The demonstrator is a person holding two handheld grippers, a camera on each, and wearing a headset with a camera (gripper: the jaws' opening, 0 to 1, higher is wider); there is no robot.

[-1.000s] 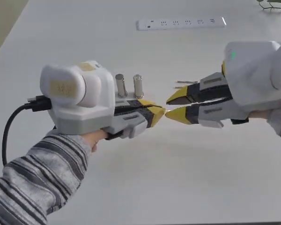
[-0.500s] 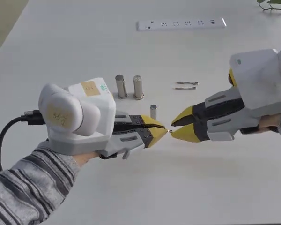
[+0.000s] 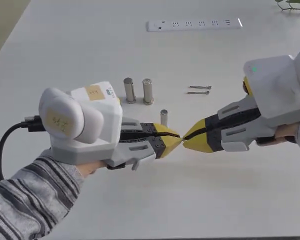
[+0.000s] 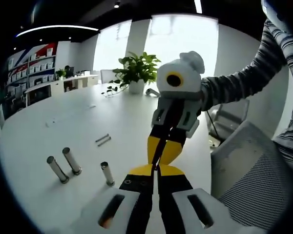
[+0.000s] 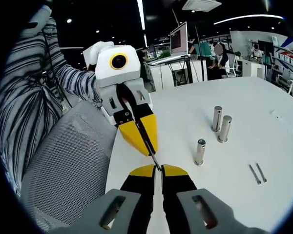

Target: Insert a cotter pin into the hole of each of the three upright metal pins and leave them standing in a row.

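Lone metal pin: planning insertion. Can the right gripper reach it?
Likely yes: bare table lies between the metal pin and the right gripper, which, like the left gripper, is shut on a cotter pin.

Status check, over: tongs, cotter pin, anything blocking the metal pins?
Left tongs, right tongs both shut, tip to tip on one cotter pin. Nearest metal pin upright just beyond tips; back metal pins upright too. Path unobstructed.
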